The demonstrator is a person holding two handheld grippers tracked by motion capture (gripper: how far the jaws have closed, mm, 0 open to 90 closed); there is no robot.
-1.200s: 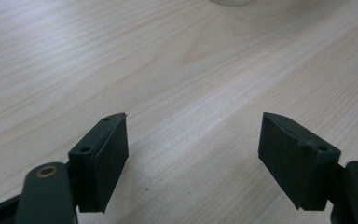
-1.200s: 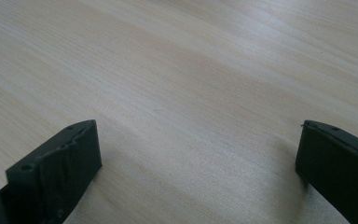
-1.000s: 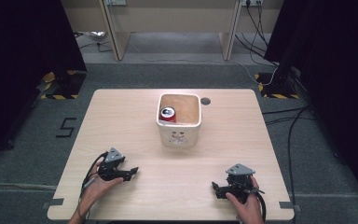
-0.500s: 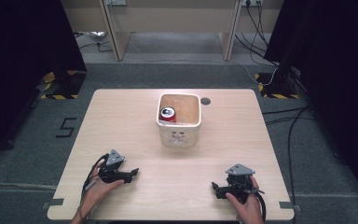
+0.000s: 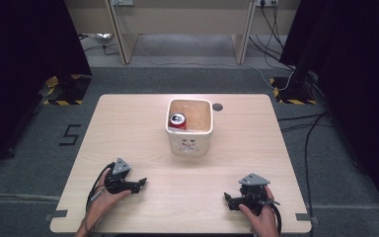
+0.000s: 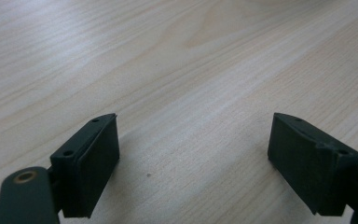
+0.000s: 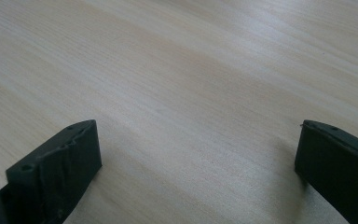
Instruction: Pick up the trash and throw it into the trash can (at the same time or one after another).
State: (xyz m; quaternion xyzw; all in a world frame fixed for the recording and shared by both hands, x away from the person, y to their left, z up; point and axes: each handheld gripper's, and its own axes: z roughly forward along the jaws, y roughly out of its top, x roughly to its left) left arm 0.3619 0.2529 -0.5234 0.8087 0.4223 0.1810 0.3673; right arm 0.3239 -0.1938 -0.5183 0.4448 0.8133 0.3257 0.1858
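High view took in whole wooden table (image 5: 128,123); gripper views gave just bare wood grain between jaws. Left gripper (image 5: 140,183) near front-left edge, held in left hand (image 5: 101,200), jaws spread wide, nothing between them (image 6: 193,154). Right gripper (image 5: 228,200) near front-right edge, in right hand (image 5: 261,219), jaws likewise spread, nothing held (image 7: 198,158). White tub (image 5: 190,143) at table centre, well apart from both grippers, farther back. Red can (image 5: 177,120) upright inside tub, at its left side. Small dark hole (image 5: 217,106) just beside tub's far right corner.
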